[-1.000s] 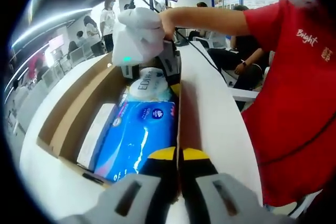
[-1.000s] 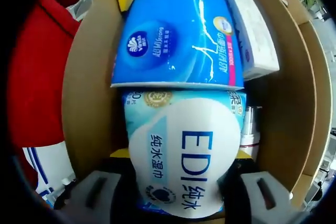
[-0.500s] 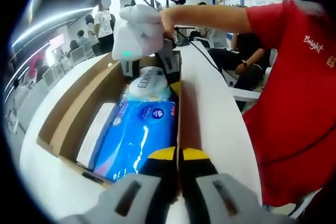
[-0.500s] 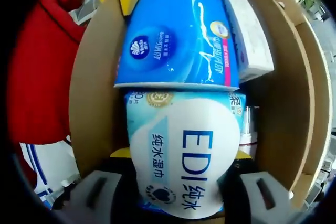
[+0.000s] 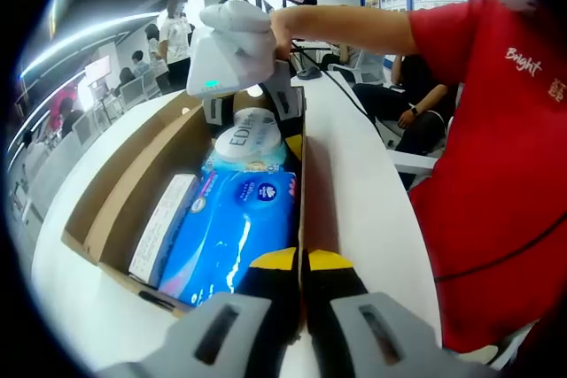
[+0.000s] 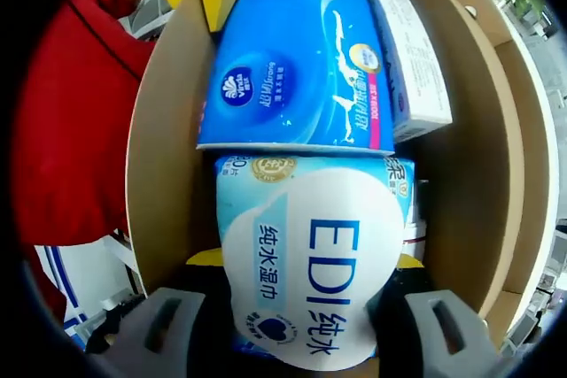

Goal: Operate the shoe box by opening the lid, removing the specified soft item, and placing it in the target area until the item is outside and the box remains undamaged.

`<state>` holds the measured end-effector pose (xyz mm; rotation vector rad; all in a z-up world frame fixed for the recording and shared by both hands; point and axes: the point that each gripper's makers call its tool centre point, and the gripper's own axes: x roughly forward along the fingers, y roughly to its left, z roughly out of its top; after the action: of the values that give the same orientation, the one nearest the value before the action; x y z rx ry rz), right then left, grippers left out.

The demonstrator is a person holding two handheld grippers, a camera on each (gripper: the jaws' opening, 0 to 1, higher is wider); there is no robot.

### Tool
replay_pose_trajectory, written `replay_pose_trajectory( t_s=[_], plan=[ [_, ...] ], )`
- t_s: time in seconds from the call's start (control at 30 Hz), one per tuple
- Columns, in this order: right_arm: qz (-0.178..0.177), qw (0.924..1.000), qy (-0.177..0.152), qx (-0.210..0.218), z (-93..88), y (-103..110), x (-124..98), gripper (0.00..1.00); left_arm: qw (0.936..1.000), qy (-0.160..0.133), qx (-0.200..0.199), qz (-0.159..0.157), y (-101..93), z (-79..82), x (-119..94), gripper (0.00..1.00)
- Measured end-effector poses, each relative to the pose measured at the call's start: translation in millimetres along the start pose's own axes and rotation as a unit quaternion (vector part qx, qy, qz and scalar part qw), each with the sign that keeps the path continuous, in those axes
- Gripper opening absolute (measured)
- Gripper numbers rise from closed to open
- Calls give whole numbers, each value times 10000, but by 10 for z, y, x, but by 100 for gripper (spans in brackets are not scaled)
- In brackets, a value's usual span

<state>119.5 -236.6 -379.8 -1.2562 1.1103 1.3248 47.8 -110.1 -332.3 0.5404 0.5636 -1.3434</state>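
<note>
So the right gripper (image 6: 306, 307) is clamped on the EDI wipes pack (image 6: 310, 263) inside the open shoe box (image 6: 164, 148), next to a blue tissue pack (image 6: 297, 59); left gripper (image 5: 301, 263) pinches the box's side wall, jaws closed on it

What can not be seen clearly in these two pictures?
- Right gripper view: the wipes pack covers the inner faces of the right hand-held gripper.
- Right gripper view: an item beside the pack is mostly hidden by it.
- Left gripper view: the white carton print is too small.
</note>
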Motion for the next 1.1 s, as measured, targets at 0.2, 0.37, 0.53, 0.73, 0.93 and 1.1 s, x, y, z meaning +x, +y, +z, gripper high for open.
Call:
replay_pose_trajectory(
  t_s=[0.2,0.37,0.53,0.73,0.93,1.1],
  plan=[
    [-155,9995,-257,-42,22,-22,-179,63,10000,-1,12,16,-1,2,3,1],
    [-100,9993,-359,-36,32,3,-214,63,10000,-17,45,13,-4,7,5,1],
    [-188,9996,-181,-56,39,6,-218,62,10000,-33,71,34,-3,10,6,1],
    [-298,9993,-211,-73,40,-15,-315,61,9997,-5,236,78,6,6,5,1],
    [-258,9979,-598,-36,185,10,-453,61,9998,12,216,-7,10,8,12,1],
    [-289,9982,-502,-139,282,-10,-481,61,9997,-44,241,44,16,8,10,1]
  ],
)
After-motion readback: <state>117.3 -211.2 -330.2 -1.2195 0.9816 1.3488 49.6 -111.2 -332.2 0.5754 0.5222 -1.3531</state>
